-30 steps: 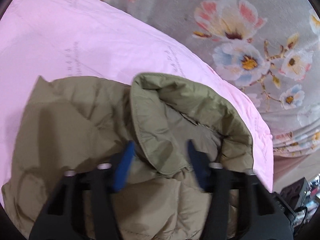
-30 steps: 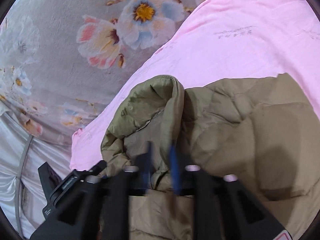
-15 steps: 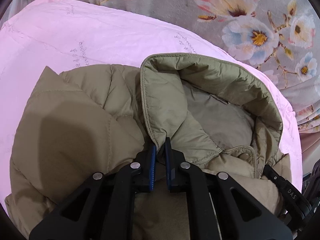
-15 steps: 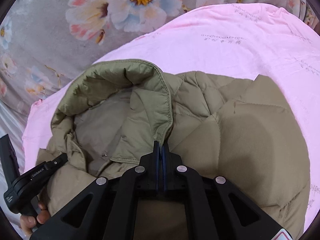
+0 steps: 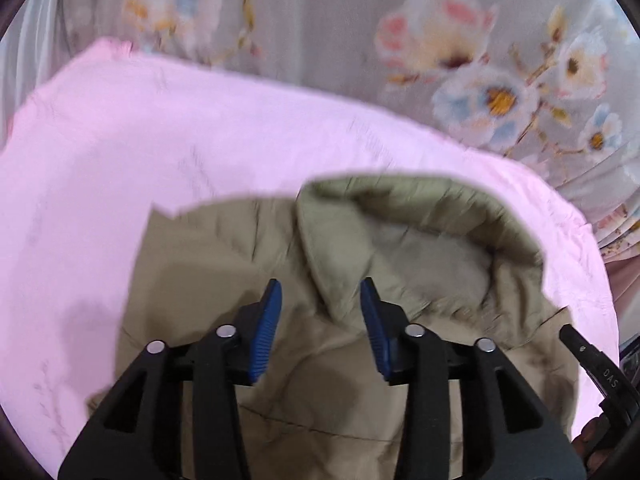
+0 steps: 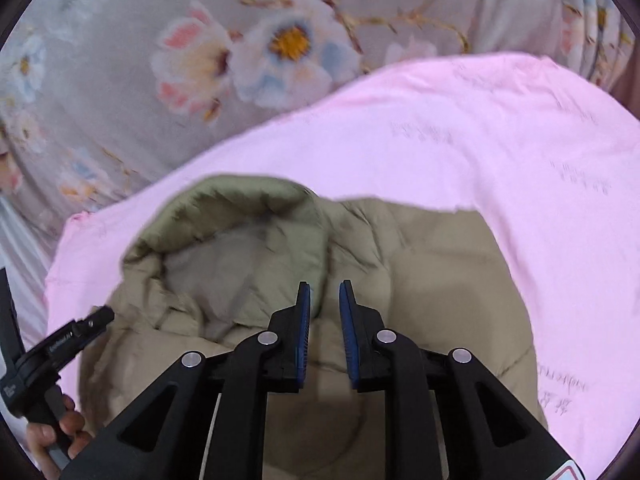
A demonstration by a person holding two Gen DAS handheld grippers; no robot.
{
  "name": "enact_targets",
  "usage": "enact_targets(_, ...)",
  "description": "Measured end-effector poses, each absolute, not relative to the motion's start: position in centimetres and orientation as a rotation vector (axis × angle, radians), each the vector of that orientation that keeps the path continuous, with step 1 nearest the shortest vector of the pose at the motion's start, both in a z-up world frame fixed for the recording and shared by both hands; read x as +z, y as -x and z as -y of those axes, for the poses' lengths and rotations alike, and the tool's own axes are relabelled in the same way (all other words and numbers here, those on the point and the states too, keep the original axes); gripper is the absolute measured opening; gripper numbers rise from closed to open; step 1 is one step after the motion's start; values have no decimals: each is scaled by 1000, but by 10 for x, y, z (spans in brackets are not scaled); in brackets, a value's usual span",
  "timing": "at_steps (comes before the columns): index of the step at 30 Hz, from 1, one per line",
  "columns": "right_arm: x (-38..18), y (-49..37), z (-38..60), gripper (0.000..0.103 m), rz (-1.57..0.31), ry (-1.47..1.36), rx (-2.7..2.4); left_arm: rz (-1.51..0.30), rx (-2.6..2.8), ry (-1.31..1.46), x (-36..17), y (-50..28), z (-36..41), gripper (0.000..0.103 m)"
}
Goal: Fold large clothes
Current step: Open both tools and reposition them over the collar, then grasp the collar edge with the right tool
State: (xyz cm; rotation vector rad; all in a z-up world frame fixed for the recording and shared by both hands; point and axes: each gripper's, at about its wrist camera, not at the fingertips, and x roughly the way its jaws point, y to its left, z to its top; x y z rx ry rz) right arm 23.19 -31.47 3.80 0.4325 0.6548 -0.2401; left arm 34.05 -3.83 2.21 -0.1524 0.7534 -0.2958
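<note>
- Olive-khaki puffer jacket [image 5: 332, 384] lies bundled on the pink sheet [image 5: 160, 152], hood [image 5: 420, 216] end toward the floral bedspread [image 5: 460, 40].
- Quilted, padded fabric: judge it light for its bulk, soft, springy, so folds will want to puff open again.
- Shell looks smooth and slightly glossy; likely slippery between pads, so pinch a doubled layer or a seam, not one thin skin.
- Your left gripper [image 5: 320, 320] is spread wide, nothing between the blue pads [image 5: 266, 332]; it hovers over the jacket with the hood's front edge just ahead of it.
- Your right gripper [image 6: 324, 322] has its jaws parted by a narrow gap, also holding nothing; the hood [image 6: 240, 216] edge sits just past its tips.
- Both views are motion-blurred, so you cannot tell whether the tips touch the fabric.
- Right view: jacket [image 6: 420, 320] body spreads to the right of the hood, flat quilted panel, pink sheet [image 6: 480, 140] beyond it.
- Best hold, by judgement: the thick rolled hood rim or the collar seam beside it; stiffer there, less slip.
- Avoid grabbing the loose lining inside the hood; it may pull out alone.
- The other handle [image 6: 60, 348] shows left of the hood in the right view, with a hand [image 6: 56, 436] on it.
</note>
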Motion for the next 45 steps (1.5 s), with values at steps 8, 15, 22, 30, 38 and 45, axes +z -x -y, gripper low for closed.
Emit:
enact_targets(8,14,-319,269,9,-845,-450,14,-772,-310,65,47,-363,91,55)
enact_targets(15,-3,-322,236,12,-893,-309,48,-957,-286,75,-28,-387,97,54)
enact_targets(22,11,-309,249,12,-781,-355,47,-915,-312,169,-11,-379,79,54)
enact_targets(30,7,-322,254,13,-868,-326,28,-966,-256,83,-37,-380,72,54)
enact_targets(38,15,-307,230,11,-843,-254,199,-896,-300,254,-6,-373,51,54)
enact_targets(45,15,-294,208,10,-834,-99,258,-960,-438,198,-3,-372,90,54)
